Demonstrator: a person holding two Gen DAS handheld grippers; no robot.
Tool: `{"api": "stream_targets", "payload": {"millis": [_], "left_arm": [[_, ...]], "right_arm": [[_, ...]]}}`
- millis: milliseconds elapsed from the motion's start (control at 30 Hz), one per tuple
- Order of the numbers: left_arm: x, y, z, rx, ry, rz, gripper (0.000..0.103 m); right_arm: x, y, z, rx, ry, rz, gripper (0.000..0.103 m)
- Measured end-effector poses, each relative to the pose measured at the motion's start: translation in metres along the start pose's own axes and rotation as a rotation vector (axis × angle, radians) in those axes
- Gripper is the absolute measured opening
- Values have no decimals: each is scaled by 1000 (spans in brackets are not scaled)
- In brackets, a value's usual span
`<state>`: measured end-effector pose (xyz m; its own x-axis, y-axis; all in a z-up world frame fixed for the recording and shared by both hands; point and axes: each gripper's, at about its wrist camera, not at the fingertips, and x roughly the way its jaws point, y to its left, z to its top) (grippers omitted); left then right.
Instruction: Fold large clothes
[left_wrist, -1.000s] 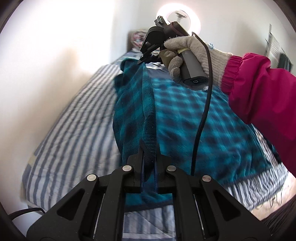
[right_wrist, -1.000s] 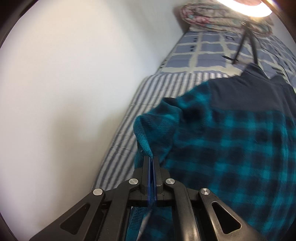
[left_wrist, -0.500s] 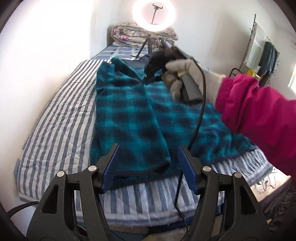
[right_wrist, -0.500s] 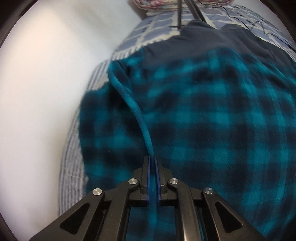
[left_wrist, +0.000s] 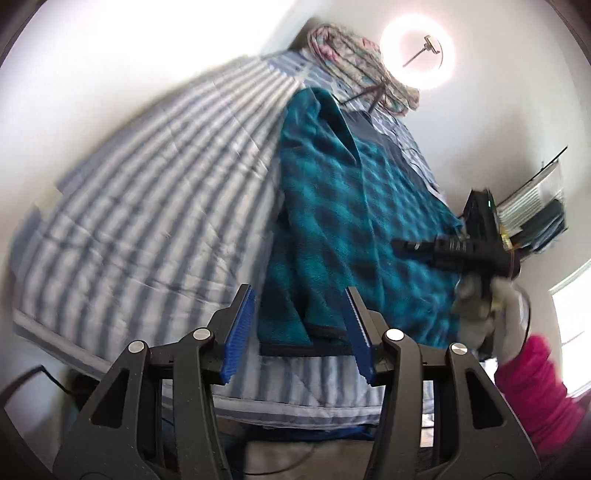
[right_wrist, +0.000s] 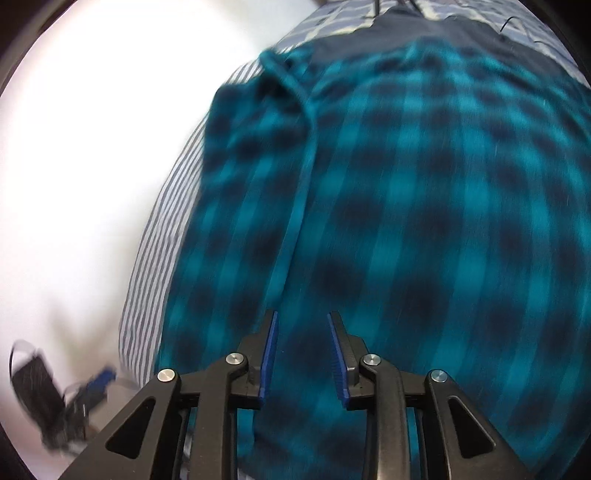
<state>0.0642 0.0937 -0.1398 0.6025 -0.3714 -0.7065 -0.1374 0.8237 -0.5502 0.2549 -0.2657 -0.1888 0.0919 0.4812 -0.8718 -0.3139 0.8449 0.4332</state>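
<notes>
Left wrist view shows the left gripper (left_wrist: 301, 332) with its jaws spread wide and nothing between them, as they stood half a second ago, whereas a second ago they were pinched on the garment's edge; the teal plaid garment (left_wrist: 343, 221) lies on the striped bed (left_wrist: 147, 206), running from the near edge toward the far end, one side folded over onto the body so the flap's edge runs lengthwise; its dark hem (left_wrist: 306, 347) sits just short of the bed's near edge. The right gripper (left_wrist: 406, 245) has left the fold where it was clamped half a second ago and now hangs over the garment's right part near the bed's right edge, held by a gloved hand (left_wrist: 487, 314) in a pink sleeve (left_wrist: 535, 387); its tips are blurred from here.

Right wrist view shows the right gripper (right_wrist: 302, 354) with jaws parted and empty above the plaid garment (right_wrist: 424, 221), though they gripped the folded edge (right_wrist: 303, 177) half a second ago; motion blur smears the cloth, and the dark object (right_wrist: 40, 391) at lower left is too blurred to identify. A ring light (left_wrist: 417, 51) and a bundled quilt (left_wrist: 354, 55) stand at the bed's far end.
</notes>
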Motion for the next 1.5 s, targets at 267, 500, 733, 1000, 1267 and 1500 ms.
{"api": "stream_targets", "payload": {"millis": [267,500,733,1000,1267,1500], "left_arm": [[43,-29,-5,54,119,-19,38],[61,-21,-10,3,153,44,38],[63,-23,-11,20,153,47,5],[38,-17,-3,-1,83,49,4],[38,-9,-15,-35,101,71,3],[37,-8,-12,-12,101,110,3]], "right_arm": [[13,7,-59,0,69,112,28],[17,18,-70,-30,104,153,28],[25,22,-82,-39,126,184,2],[15,50,-77,-84,89,211,0],[38,63,-83,-75,128,173,0],[28,66,-79,-108,109,155,0]]}}
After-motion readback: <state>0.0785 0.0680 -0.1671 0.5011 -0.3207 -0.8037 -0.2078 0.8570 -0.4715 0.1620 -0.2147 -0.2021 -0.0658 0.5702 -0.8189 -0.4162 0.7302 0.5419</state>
